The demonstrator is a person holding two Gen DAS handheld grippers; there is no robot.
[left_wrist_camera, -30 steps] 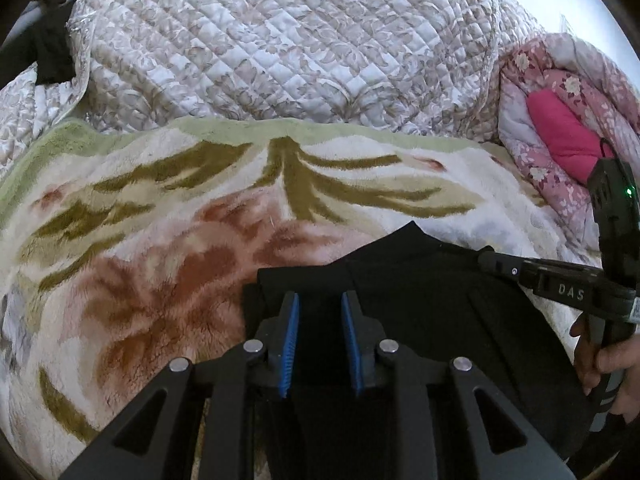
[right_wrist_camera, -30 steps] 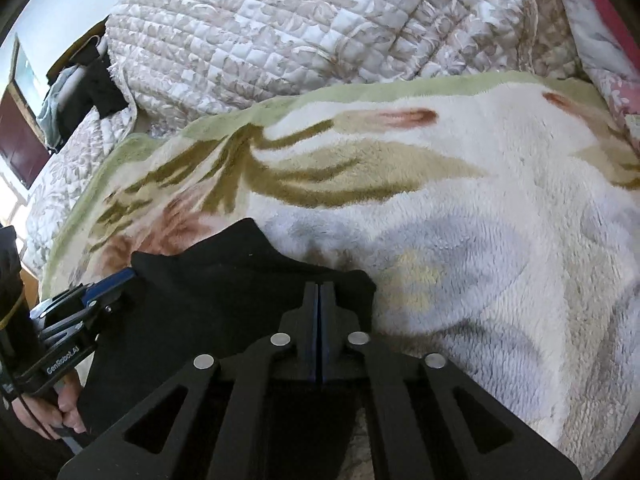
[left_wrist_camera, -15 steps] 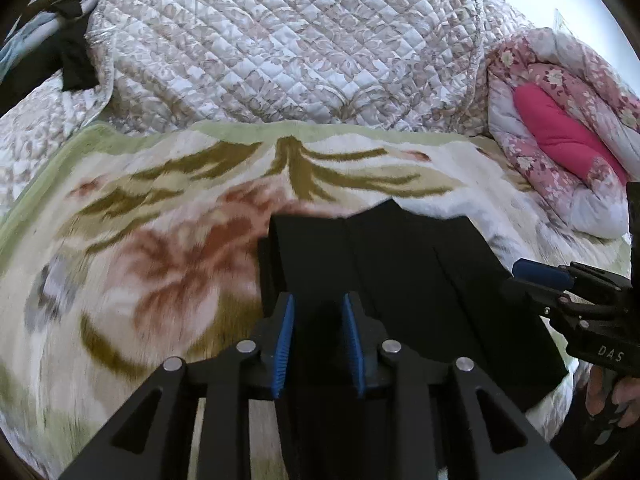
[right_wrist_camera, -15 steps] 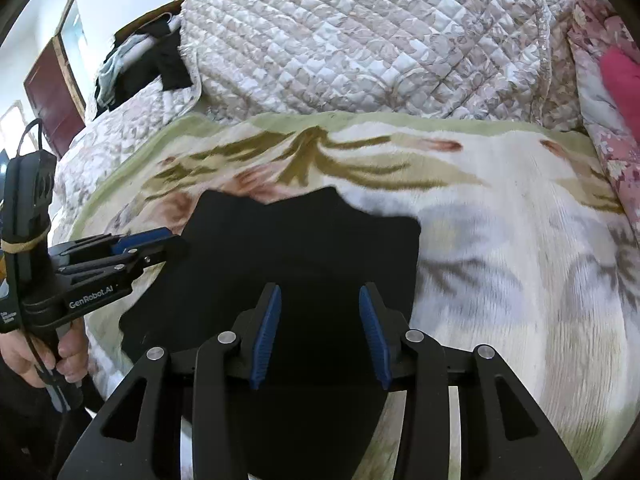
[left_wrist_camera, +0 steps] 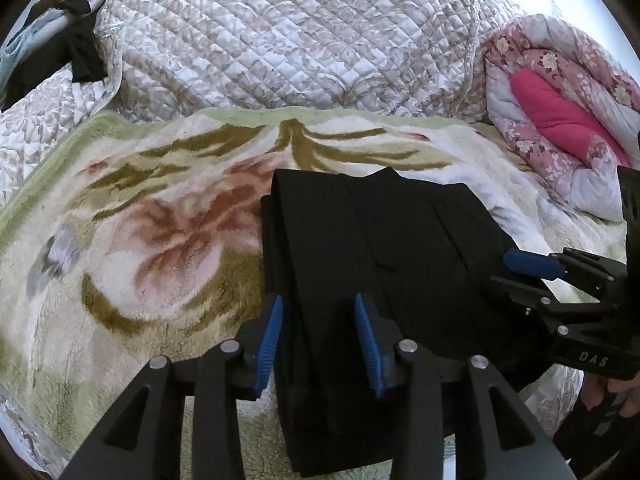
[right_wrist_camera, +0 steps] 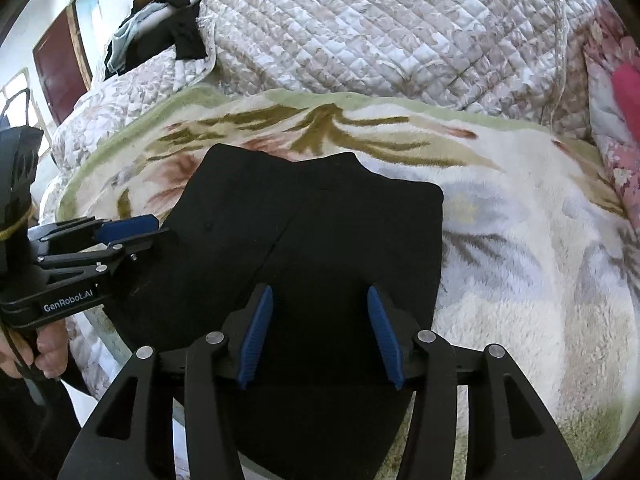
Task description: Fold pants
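The black pants [left_wrist_camera: 372,248] lie folded into a compact stack on the floral fleece blanket [left_wrist_camera: 132,248], their near end running under both claws toward six o'clock. In the left wrist view the stack's left edge is a straight layered fold line running from about eleven o'clock down to six; the far edge sits at twelve with a small raised peak in the cloth. In the right wrist view the right edge of the pants [right_wrist_camera: 320,240] drops straight from a rounded corner at one o'clock.

The left gripper [left_wrist_camera: 318,340] has just been spreading; its blue pads stand apart over the near end of the stack, cloth showing between them but not pinched. The right gripper [right_wrist_camera: 320,330] has likewise just been opening and its pads stand wide, clear of the fabric below.

Open blanket stretches from seven to ten o'clock of the pants in the left view and from one to five o'clock in the right view. At twelve the quilted bedspread [left_wrist_camera: 288,40] rises as a mound, and a rolled pink floral quilt [left_wrist_camera: 560,120] crowds two o'clock.
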